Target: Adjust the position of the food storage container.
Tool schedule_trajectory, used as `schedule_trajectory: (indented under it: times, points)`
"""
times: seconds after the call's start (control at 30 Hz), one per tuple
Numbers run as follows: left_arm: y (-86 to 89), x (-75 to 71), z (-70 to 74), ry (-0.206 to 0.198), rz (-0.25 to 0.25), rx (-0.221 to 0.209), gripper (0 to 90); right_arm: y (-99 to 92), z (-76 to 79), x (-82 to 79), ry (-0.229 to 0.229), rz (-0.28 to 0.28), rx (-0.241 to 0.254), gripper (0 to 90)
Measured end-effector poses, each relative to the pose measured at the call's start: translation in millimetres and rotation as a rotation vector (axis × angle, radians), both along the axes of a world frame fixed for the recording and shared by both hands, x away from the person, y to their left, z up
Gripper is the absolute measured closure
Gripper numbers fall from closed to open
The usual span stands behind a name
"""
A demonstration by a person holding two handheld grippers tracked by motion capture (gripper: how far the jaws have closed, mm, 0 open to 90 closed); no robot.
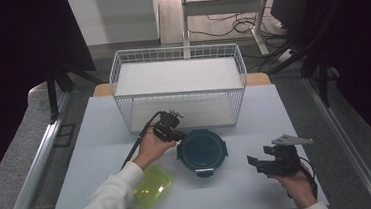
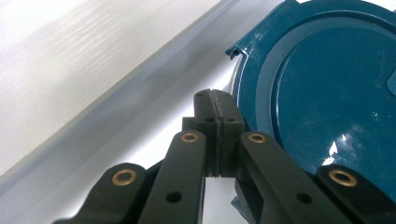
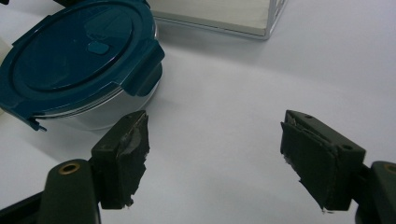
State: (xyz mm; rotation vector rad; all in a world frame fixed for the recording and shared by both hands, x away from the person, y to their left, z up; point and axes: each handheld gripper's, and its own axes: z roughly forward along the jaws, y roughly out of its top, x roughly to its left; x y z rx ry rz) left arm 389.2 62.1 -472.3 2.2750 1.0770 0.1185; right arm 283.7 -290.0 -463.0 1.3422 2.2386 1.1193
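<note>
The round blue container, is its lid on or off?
On. The blue lid covers the round container, and one side latch is folded down.

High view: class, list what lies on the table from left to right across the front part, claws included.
Yellow container → left claw → blue-lidded container → right claw.

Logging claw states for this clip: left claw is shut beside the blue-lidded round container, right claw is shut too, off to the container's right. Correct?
Not quite. The right claw is open: the right gripper view shows its jaws wide apart with bare table between them. The rest holds: the left claw is shut beside the blue-lidded container.
</note>
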Motion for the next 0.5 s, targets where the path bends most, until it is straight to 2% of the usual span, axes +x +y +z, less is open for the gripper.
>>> schedule_trajectory:
  times: [0.07,0.1,0.13,0.17,0.2,0.23,0.3,0.33,0.37,0.4,0.43,0.5]
  points:
    - [1.4,-0.4,1.4,-0.015,-0.001,-0.009,90.0,-0.4,0.3,-0.1,0.002,-0.003,0.002,23.6]
    - [6.0,-2.4,7.0,-0.04,0.013,-0.034,90.0,-1.5,0.8,-0.3,-0.002,-0.006,0.004,23.6]
    - [6.0,-2.4,7.0,-0.04,0.013,-0.034,90.0,-1.5,0.8,-0.3,-0.002,-0.006,0.004,23.6]
    - [13.8,-6.1,15.8,-0.055,0.023,-0.064,90.0,-2.5,1.5,-0.8,-0.009,-0.01,0.007,23.6]
    - [13.8,-6.1,15.8,-0.055,0.023,-0.064,90.0,-2.5,1.5,-0.8,-0.009,-0.01,0.007,23.6]
    - [21.5,-13.9,25.4,-0.07,0.034,-0.092,90.0,-3.3,2.5,-1.4,-0.008,-0.014,0.01,23.6]
    - [24.8,-18.7,29.4,-0.084,0.035,-0.101,89.9,-3.6,2.7,-1.3,-0.013,-0.013,0.008,23.6]
    - [27.5,-24.4,33.4,-0.104,0.032,-0.09,89.6,-3.7,2.9,-1.4,-0.013,-0.012,0.009,23.6]
    - [32.2,-36.3,39.5,-0.142,0.027,-0.093,87.2,-3.2,3.1,-1.7,-0.012,-0.011,0.011,23.6]
    - [32.2,-36.3,39.5,-0.142,0.027,-0.093,85.9,-3.2,3.1,-1.7,-0.012,-0.011,0.011,23.6]
    - [38.3,-46.5,43.6,-0.147,0.024,-0.128,84.8,-2.4,3.2,-1.9,-0.015,-0.007,0.009,23.6]
    - [40.9,-51.3,44.9,-0.15,0.03,-0.145,78.0,-1.3,3.2,-2.3,-0.012,-0.006,0.01,23.6]
